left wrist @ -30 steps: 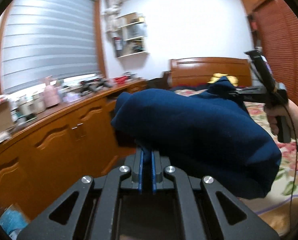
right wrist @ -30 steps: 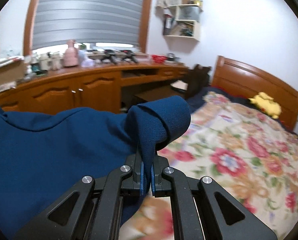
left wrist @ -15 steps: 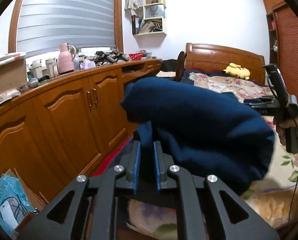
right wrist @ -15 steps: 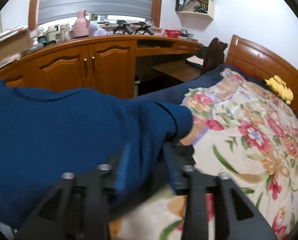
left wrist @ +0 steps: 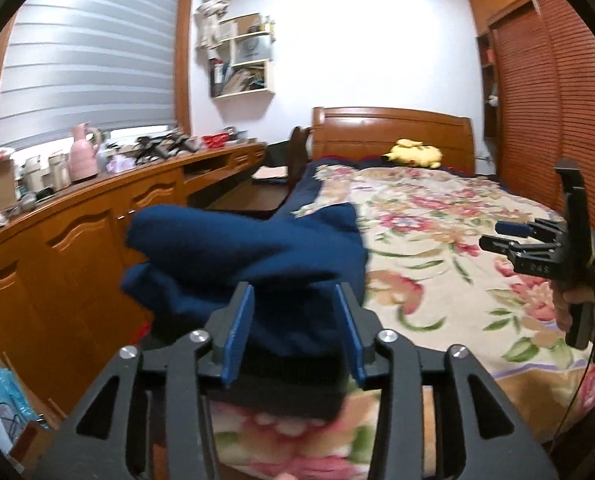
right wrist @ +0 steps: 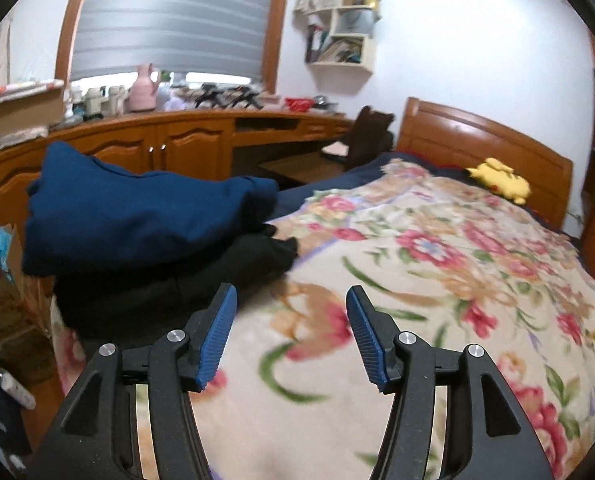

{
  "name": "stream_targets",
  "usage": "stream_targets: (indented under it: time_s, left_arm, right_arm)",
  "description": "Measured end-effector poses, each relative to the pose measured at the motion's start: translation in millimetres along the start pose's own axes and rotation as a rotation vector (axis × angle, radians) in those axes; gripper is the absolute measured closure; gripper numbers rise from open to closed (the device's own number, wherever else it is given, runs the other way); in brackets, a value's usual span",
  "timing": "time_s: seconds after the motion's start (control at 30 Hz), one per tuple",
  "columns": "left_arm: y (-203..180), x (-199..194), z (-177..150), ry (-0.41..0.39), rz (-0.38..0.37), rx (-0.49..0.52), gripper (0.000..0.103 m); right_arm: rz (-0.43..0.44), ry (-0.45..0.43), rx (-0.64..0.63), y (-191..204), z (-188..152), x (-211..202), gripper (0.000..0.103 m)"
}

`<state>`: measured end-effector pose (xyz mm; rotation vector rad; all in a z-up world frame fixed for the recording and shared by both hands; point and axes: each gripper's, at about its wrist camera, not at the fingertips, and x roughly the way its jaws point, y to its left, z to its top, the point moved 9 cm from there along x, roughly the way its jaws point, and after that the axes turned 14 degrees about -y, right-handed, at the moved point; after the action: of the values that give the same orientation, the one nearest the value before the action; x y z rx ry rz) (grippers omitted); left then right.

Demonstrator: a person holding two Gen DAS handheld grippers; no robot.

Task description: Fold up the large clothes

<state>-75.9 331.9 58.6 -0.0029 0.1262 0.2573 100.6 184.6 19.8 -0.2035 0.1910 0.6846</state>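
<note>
Folded blue garment (right wrist: 137,208) atop black pile (right wrist: 169,284) on bed (right wrist: 437,280); both tools—left tool (left wrist: 293,330), right tool (right wrist: 291,334)—opening, gripping nothing.

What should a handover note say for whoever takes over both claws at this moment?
Left claw: jaws opening, blue garment between the pads, not pinched.
Right claw: jaws opening, nothing between them, over the floral blanket.
Blue garment lies folded on a black garment at the bed's edge.
Done: blue garment folded and stacked.
Left: pull both claws clear; no other unfolded clothes in view.
</note>
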Motion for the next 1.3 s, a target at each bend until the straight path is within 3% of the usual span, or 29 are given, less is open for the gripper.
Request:
stream_targets:
  time_s: [0.1, 0.4, 0.73, 1.0, 1.3]
  left_arm:
    - [-41, 5, 3, -0.01, -0.067, 0.008, 0.049]
    - [-148, 28, -2, 0.007, -0.243, -0.002, 0.047]
    - [-255, 46, -21, 0.043, -0.364, -0.018, 0.047]
    - [-324, 58, -35, 0.047, -0.386, 0.008, 0.047]
    - [-358, 70, -61, 0.053, -0.372, 0.014, 0.047]
  right_arm:
    - [-0.03, -0.02, 0.031, -21, -5, -30, 0.042]
    - [-0.168, -0.037, 0.065, -89, -31, -109, 0.029]
    - [-0.36, -0.057, 0.123, -162, -72, -177, 0.027]
    - [-0.433, -0.059, 0.157, -197, -102, -213, 0.027]
    - [-0.504, -0.069, 0.168, -220, -132, -229, 0.027]
